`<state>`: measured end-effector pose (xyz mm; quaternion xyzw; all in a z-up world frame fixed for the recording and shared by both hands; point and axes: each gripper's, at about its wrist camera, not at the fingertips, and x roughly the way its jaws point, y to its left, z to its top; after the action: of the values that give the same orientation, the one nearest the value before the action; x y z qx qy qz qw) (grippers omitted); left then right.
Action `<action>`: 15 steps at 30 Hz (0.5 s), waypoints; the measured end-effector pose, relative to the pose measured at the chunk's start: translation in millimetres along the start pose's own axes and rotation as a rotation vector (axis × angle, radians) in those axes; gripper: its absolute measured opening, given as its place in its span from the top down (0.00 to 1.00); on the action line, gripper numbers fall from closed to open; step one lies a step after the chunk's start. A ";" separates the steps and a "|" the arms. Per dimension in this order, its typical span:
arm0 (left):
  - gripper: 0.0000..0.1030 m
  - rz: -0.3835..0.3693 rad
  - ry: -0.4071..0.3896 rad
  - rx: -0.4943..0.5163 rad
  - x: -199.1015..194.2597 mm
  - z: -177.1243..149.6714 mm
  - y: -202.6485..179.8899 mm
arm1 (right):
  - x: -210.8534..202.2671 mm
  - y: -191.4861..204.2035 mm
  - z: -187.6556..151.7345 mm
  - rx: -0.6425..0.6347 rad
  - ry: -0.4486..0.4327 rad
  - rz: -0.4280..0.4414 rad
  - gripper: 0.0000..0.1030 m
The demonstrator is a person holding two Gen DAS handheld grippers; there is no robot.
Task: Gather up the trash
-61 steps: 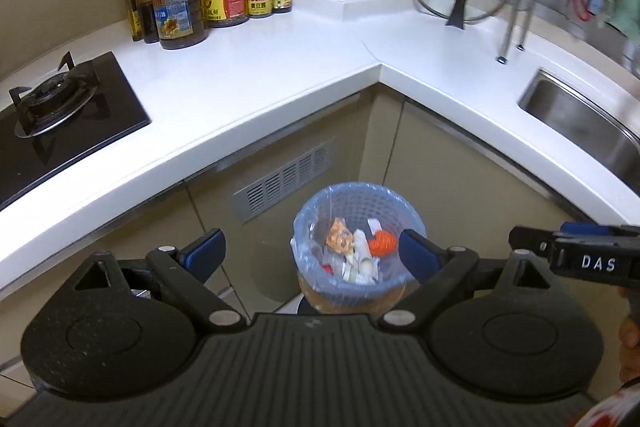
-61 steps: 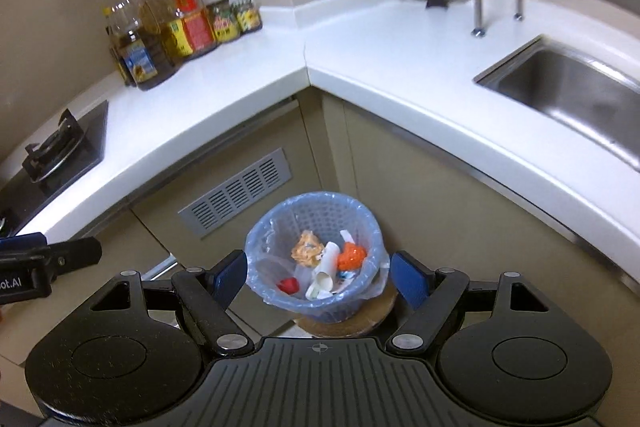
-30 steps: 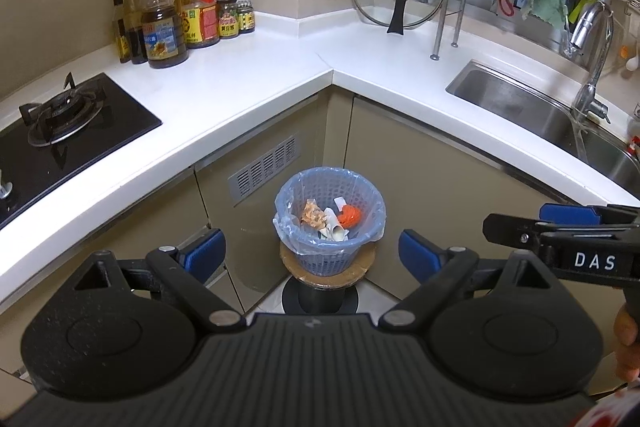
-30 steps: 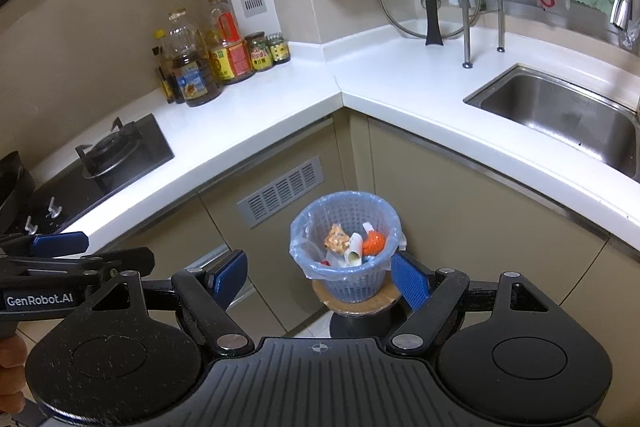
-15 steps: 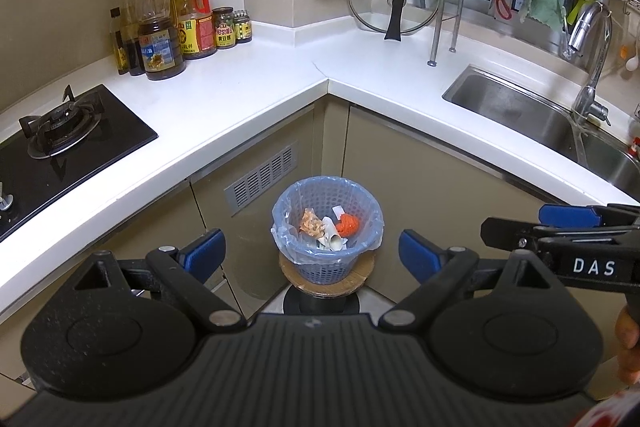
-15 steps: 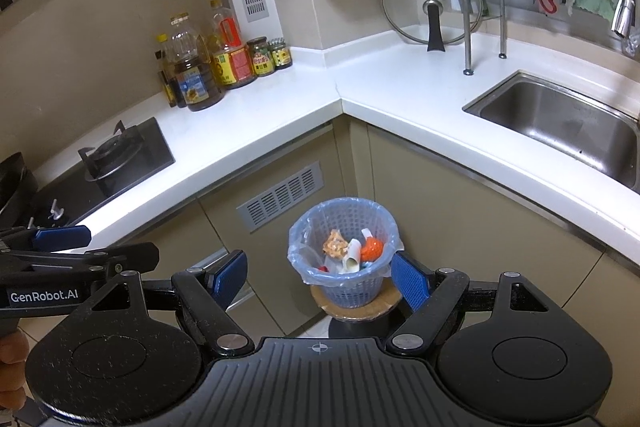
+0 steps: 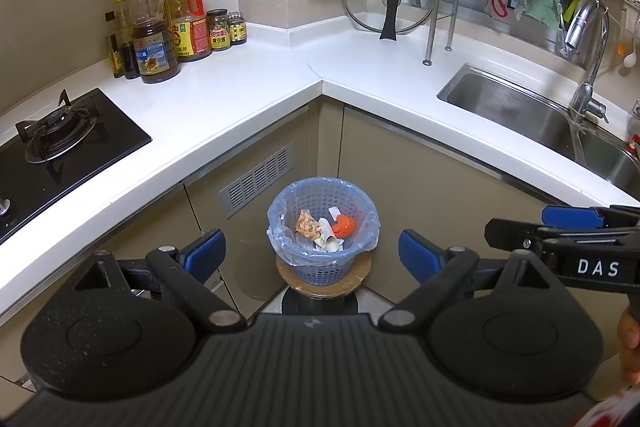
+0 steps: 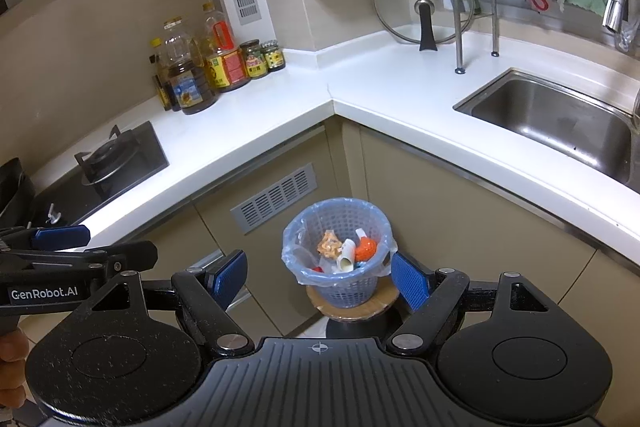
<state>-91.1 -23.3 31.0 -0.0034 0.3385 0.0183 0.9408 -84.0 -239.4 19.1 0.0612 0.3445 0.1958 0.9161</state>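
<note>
A blue mesh trash basket (image 7: 280,215) lined with a clear bag stands on a round stool below the counter corner; it also shows in the right wrist view (image 8: 376,223). Inside lie an orange crumpled piece (image 7: 344,225), a tan wrapper (image 7: 306,223) and white paper (image 7: 328,239). My left gripper (image 7: 312,253) is open and empty, held back from and above the basket. My right gripper (image 8: 320,275) is open and empty, also above the basket. Each gripper shows in the other's view, the right one (image 7: 560,231) and the left one (image 8: 72,247).
A white L-shaped counter (image 7: 248,91) wraps the corner. A gas hob (image 7: 56,131) is at left, oil bottles and jars (image 7: 168,27) at the back, a glass lid (image 7: 388,1) in the corner, a steel sink (image 7: 520,107) with tap at right. Cabinet fronts stand behind the basket.
Both grippers have pulled up and back from the basket, which now looks smaller and farther. Both stay open and empty. The basket's contents are unchanged.
</note>
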 end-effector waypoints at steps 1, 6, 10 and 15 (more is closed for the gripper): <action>0.10 -0.001 0.000 0.001 -0.2 -0.3 -0.4 | 0.1 -1.0 0.4 0.000 0.000 0.000 0.23; 0.10 -0.005 -0.001 0.005 -0.1 -0.5 2.2 | -1.1 -2.4 0.7 -0.002 0.000 0.001 0.23; 0.10 -0.005 -0.002 0.005 -0.1 -0.3 2.6 | -1.2 -1.4 0.8 -0.001 0.000 0.000 0.23; 0.10 -0.006 -0.002 0.005 -0.6 -0.4 3.0 | -0.9 -0.4 1.2 -0.003 0.000 0.001 0.23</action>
<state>-91.9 -20.3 31.1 -0.0017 0.3376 0.0148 0.9412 -83.8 -240.1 20.5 0.0600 0.3440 0.1968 0.9161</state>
